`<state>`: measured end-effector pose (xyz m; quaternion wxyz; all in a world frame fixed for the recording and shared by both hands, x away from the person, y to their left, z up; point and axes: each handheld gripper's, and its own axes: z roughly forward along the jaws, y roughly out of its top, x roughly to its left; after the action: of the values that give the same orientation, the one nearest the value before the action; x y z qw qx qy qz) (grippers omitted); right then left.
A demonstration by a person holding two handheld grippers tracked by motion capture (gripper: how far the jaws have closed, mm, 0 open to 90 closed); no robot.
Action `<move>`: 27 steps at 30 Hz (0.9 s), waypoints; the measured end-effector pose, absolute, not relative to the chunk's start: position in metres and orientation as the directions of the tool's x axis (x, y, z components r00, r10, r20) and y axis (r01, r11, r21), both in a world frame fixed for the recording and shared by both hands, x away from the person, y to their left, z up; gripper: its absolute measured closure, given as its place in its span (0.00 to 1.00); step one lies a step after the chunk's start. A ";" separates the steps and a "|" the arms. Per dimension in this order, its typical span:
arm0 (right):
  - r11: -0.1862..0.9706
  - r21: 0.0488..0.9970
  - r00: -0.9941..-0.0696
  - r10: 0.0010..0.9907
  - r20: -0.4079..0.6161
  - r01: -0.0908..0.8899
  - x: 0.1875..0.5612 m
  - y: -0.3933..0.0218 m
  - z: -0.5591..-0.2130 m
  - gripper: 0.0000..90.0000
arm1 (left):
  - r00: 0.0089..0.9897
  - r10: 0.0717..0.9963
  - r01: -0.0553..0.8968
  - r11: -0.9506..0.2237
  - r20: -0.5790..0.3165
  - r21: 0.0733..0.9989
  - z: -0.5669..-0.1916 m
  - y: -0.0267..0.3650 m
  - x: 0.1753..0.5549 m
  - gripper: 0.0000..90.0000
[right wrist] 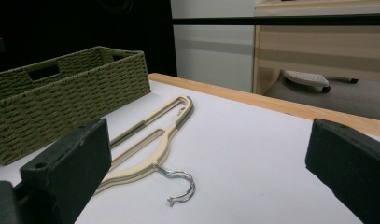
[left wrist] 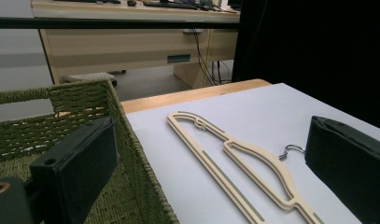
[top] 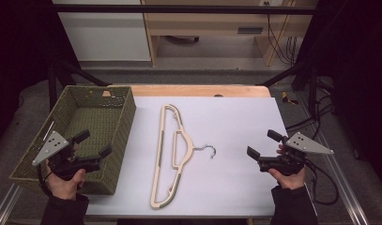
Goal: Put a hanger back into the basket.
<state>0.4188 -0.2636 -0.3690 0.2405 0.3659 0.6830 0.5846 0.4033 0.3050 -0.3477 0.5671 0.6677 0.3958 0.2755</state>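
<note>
Both tongs (top: 94, 144) (top: 263, 144) gape over white table (top: 235, 122), hanger (top: 172, 154) between.

A white surface (top: 235, 131) filled the middle of the frame, its wooden edge showing along the top. Beyond it, in the upper part, stood a wooden desk (top: 217, 28), with black cables (top: 282, 44) hanging at upper right.

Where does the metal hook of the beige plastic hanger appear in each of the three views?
High view: the metal hook lies near the centre, on the white table cover, pointing right.
Left gripper view: right of centre, beside the right black jaw.
Right gripper view: low centre, between the jaws.
Shared landmark: the green woven basket.
</note>
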 end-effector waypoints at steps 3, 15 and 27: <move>0.050 0.974 -0.618 0.780 0.101 0.221 0.419 -0.263 -0.369 0.01 | 0.540 0.838 0.217 -0.054 -0.074 0.975 -0.347 0.300 0.402 0.03; 0.077 0.969 -0.630 0.771 0.092 0.236 0.420 -0.257 -0.370 0.01 | 0.608 0.792 0.263 -0.135 -0.056 0.955 -0.358 0.251 0.401 0.09; 0.077 0.967 -0.640 0.762 0.100 0.243 0.420 -0.255 -0.371 0.02 | 0.662 0.749 0.369 -0.285 -0.034 0.885 -0.393 0.193 0.404 0.25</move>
<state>0.4199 -0.2548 -0.3709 0.2252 0.3596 0.6985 0.5762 0.4043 0.1925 -0.3932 0.4774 0.7766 0.3597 0.1990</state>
